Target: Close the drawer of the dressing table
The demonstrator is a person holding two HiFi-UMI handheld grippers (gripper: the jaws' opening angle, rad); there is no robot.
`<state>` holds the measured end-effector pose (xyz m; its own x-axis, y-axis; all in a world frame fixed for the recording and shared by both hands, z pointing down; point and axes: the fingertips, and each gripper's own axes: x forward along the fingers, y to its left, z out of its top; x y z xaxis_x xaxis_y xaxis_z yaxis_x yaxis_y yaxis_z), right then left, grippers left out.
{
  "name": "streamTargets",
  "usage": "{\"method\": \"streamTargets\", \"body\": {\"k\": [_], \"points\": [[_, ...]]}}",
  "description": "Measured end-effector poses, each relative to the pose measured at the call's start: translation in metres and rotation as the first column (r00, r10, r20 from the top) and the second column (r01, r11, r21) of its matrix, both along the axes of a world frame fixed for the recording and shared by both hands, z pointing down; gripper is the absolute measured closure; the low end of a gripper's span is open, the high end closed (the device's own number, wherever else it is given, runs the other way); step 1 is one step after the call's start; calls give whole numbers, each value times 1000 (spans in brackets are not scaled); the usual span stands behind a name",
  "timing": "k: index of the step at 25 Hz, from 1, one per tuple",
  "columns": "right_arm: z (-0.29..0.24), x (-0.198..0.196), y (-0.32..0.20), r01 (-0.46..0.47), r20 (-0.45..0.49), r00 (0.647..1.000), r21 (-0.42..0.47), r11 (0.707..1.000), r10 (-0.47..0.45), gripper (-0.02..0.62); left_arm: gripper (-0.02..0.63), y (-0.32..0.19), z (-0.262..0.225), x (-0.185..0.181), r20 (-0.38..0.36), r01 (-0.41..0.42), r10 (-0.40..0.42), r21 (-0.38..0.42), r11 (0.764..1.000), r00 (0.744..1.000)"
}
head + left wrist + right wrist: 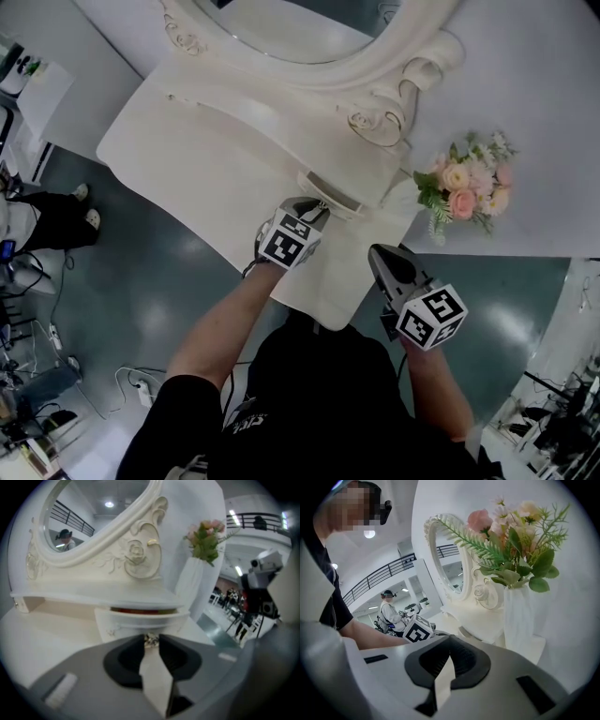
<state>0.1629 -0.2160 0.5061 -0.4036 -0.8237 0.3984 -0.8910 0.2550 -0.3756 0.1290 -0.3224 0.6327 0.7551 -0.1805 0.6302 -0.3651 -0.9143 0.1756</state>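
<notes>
Jaws of left gripper (151, 638) tight on drawer knob (150, 641) — knob mostly hidden; right gripper (449, 642) jaws together.

Little white drawer (136, 622) with a tiny metal knob (151, 640), along the table's (187, 159) back edge, pulled out a crack.

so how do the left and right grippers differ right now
The left gripper has its jaws closed on the small metal knob of the white part-open drawer; the right gripper has its jaws together on nothing. The left gripper reaches over the white dressing table; the right gripper hangs back beside its edge. Both carry marker cubes.
</notes>
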Motion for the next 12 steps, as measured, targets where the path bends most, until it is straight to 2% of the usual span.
{"method": "streamTargets", "body": {"k": [5, 12], "points": [[2, 8, 3, -25, 0, 1000, 0, 1000, 25, 601, 505, -2, 9, 3, 24, -8, 8, -8, 1000, 1000], [0, 11, 7, -46, -3, 999, 0, 999, 46, 601, 505, -7, 12, 9, 17, 2, -2, -24, 1000, 1000]]}}
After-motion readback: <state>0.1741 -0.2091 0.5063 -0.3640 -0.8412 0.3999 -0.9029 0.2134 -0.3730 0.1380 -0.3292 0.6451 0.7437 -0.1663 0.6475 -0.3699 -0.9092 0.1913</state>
